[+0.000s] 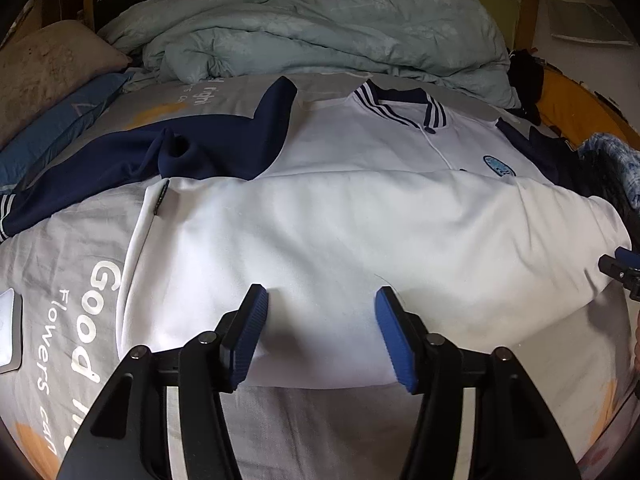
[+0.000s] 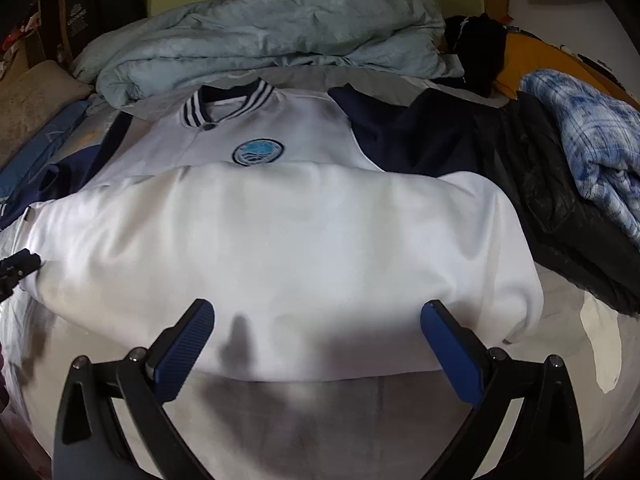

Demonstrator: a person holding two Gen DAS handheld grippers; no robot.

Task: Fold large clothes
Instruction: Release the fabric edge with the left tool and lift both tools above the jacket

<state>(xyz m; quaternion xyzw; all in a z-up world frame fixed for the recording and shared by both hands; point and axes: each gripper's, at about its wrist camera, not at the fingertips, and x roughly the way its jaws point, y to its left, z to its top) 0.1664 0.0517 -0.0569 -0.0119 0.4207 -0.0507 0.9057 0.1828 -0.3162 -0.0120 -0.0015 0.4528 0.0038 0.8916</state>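
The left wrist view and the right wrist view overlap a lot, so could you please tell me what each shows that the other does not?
Only the left wrist view shows the printed bedsheet lettering and the sprawled navy sleeve. Only the right wrist view shows the blue plaid cloth on a dark pile. Both show the white jacket, bottom folded up, its striped collar, chest badge and the crumpled duvet.

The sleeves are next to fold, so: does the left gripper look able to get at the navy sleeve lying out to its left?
Probably yes. The left gripper is open and empty over the jacket, and the navy sleeve lies exposed on the bedsheet with nothing on top of it.
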